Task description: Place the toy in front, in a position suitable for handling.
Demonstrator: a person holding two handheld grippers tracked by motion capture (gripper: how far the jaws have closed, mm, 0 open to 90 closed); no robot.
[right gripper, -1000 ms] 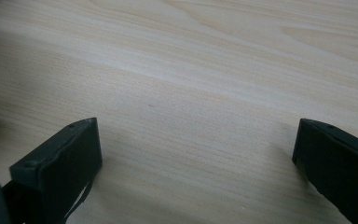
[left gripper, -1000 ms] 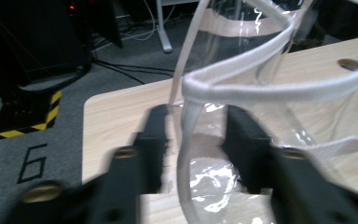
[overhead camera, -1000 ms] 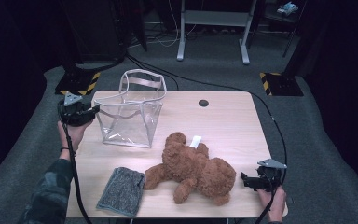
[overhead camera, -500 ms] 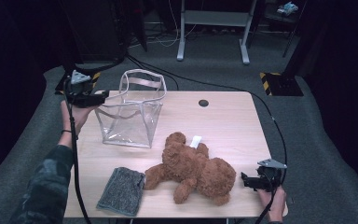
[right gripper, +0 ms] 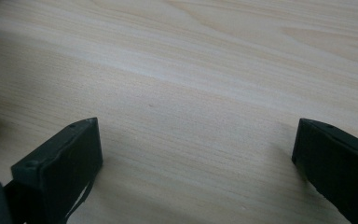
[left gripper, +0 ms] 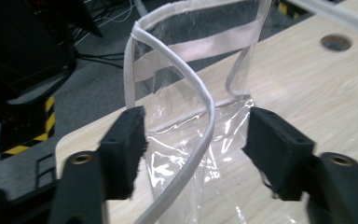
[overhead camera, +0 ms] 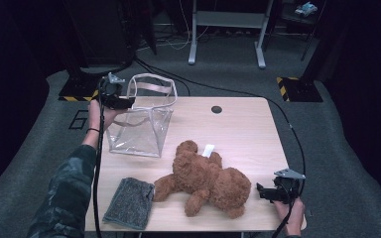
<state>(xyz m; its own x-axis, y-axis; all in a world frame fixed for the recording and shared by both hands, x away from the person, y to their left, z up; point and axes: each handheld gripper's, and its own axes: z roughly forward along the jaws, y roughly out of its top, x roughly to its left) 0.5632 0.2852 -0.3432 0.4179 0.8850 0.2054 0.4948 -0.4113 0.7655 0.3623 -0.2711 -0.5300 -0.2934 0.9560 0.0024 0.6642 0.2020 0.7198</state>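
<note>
Two jaws of the left gripper (left gripper: 193,154) had just been closing around the clear bag (overhead camera: 140,124)'s rim at the table (overhead camera: 248,129)'s far-left corner, not yet pinching. The right gripper (right gripper: 193,163) rested wide open; the teddy bear (overhead camera: 206,178) lay unpacked, so packing looked barely begun.

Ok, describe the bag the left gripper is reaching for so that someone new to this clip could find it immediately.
Start at the light wooden table and go to its far left corner. There a clear plastic bag stands upright, its white-trimmed rim between the jaws of the left gripper. It is the see-through thing: the brown teddy bear and grey cloth nearer the person are opaque and lie flat.
</note>
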